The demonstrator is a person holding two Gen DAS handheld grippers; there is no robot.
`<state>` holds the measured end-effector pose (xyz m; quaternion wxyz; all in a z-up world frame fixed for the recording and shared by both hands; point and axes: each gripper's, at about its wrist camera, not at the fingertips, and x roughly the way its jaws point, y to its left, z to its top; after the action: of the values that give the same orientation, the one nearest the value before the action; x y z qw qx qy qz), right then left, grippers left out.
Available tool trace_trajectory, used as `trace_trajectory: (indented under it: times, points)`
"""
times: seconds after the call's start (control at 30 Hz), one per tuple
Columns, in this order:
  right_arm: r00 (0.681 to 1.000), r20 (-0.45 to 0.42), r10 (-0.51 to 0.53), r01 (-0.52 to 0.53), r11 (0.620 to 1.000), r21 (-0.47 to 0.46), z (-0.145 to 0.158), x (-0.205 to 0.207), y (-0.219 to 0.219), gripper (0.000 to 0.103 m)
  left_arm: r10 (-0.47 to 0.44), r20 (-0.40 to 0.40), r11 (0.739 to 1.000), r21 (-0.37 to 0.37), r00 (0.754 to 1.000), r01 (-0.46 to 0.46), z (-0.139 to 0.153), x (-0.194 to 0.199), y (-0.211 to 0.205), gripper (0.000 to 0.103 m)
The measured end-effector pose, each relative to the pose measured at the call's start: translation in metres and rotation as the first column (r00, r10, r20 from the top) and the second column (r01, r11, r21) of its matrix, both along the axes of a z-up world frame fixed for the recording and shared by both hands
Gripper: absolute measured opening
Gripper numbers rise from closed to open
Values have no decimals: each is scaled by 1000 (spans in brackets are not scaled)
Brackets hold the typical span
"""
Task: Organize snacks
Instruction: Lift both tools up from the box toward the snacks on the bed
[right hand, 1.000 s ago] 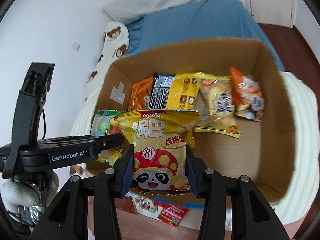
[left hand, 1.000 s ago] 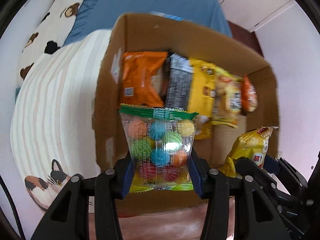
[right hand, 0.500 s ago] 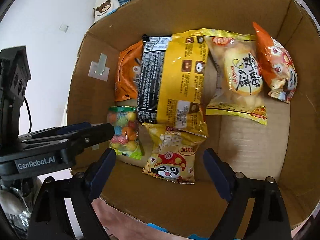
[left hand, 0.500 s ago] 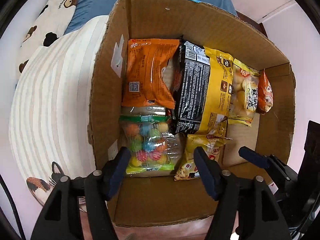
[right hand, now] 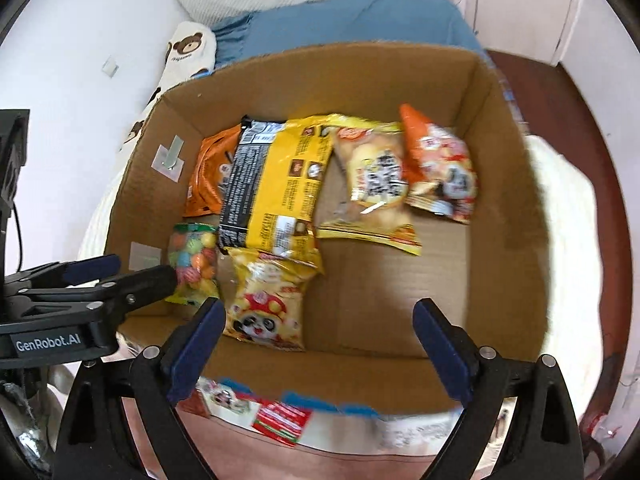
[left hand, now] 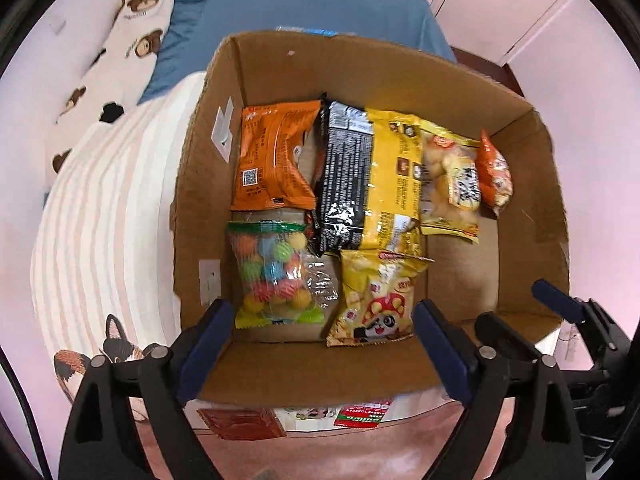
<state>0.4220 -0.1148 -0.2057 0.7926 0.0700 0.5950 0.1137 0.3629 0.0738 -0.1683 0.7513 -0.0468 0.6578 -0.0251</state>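
Observation:
A cardboard box [left hand: 528, 184] [right hand: 504, 200] holds several snack packs. A clear bag of coloured balls [left hand: 272, 276] [right hand: 192, 260] lies at the box's near left. A yellow panda chip bag [left hand: 376, 300] [right hand: 264, 300] lies beside it. Behind them lie an orange pack [left hand: 272, 160], a black-and-yellow pack [left hand: 368, 176] [right hand: 272, 184], a yellow bun pack [left hand: 448, 184] [right hand: 372, 184] and an orange-red pack [left hand: 494, 172] [right hand: 440, 168]. My left gripper [left hand: 320, 344] is open and empty above the box's near wall. My right gripper [right hand: 316, 344] is open and empty over the near wall.
The box sits on a striped cushion [left hand: 100, 220] with a cat print. Small red sachets [left hand: 360, 416] [right hand: 280, 420] and a brown packet [left hand: 244, 424] lie in front of the box. A blue blanket [left hand: 304, 8] and a bear-print pillow [left hand: 132, 40] lie behind.
Both grippers opened, dropped the ball bag and the panda chip bag into the box, then drew back toward the near wall with wider jaws.

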Motion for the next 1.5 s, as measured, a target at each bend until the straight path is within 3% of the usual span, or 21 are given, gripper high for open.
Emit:
trace_trajectory:
  times: [0.2, 0.47, 0.63, 0.8, 1.0, 1.13, 1.23, 1.33, 1.5]
  points:
    - [994, 108, -34, 39, 998, -40, 37, -35, -24, 97, -11, 121, 1000, 25, 993, 8, 30, -27, -9, 95]
    - [967, 235, -101, 112, 993, -33, 78, -83, -41, 97, -57, 282, 996, 79, 958, 36, 77, -77, -26, 95]
    - [956, 263, -133, 139, 990, -5, 91, -106, -48, 97, -60, 324, 997, 67, 944, 41, 92, -98, -29, 95]
    - [953, 255, -166, 162, 986, 35, 95, -127, -63, 97, -43, 322, 998, 65, 946, 24, 83, -114, -28, 95]
    - [967, 112, -228, 217, 971, 102, 48, -138, -96, 97, -31, 216, 997, 79, 976, 14, 31, -124, -21, 95]
    - [947, -59, -316, 321, 929, 184, -10, -138, -116, 97, -34, 137, 991, 136, 990, 15, -19, -132, -19, 95]
    - [905, -187, -382, 419, 878, 231, -56, -135, -125, 97, -52, 63, 992, 114, 997, 44, -50, -137, -26, 95]
    - [841, -307, -446, 528, 800, 284, -97, -131, -131, 97, -44, 2, 996, 82, 999, 43, -73, -137, -30, 94]
    - [758, -397, -517, 635, 724, 269, -135, -119, -129, 96, -33, -42, 997, 68, 999, 36, -96, -134, -37, 94]
